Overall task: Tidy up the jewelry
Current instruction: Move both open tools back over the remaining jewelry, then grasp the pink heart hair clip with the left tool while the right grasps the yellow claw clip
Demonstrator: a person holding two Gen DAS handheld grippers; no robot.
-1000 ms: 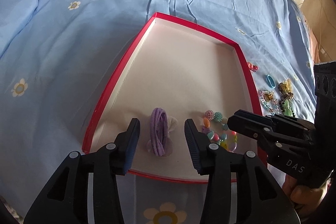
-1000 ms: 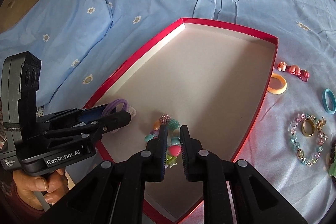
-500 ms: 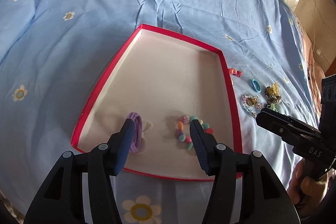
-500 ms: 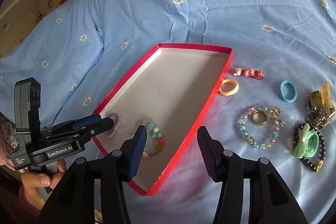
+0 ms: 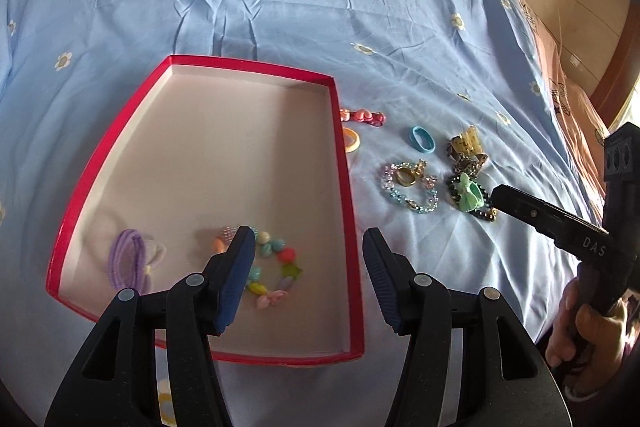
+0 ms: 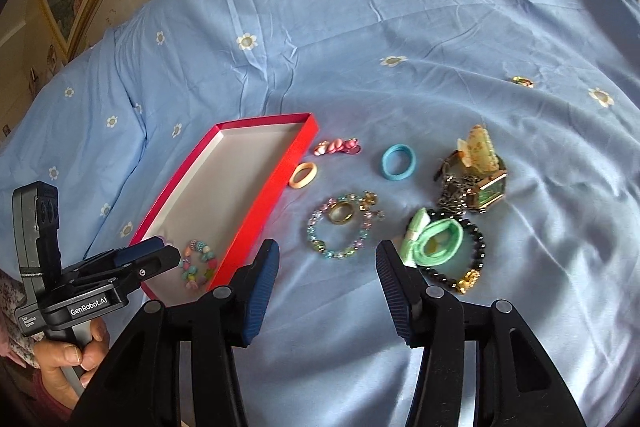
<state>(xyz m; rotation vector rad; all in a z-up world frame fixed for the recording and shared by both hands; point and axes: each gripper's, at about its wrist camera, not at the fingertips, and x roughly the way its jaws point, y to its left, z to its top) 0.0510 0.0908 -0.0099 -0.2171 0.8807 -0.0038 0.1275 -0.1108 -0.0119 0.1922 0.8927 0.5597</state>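
Both claws (image 5: 308, 267) (image 6: 326, 273) gape empty; red box (image 5: 348, 227) holds one bead bracelet (image 5: 268, 267), one purple tie (image 5: 128, 263).

red box (image 5: 348, 211): shallow, open, pale inside, lay flat on the blue sheet.
purple hair tie (image 5: 126, 265): coiled loops, lay in the box's near left corner.
candy bead bracelet (image 5: 272, 271): ring of pastel beads, lay flat in the box just right of the purple tie.
pink clip (image 6: 338, 147): lay outside the box by its far right corner.
peach ring tie (image 6: 303, 175): lay just beside the box's right wall (touching or not, unclear).
blue hair tie (image 6: 398, 163): flat loop, right of the clip.
crystal bracelet (image 6: 344, 227): pale beads, with a gold ring (image 6: 341, 215) lying inside it.
green bow tie (image 6: 434, 239): lay over a black bead bracelet (image 6: 476, 255).
watch (image 6: 486, 187): square green face, chain bunched.
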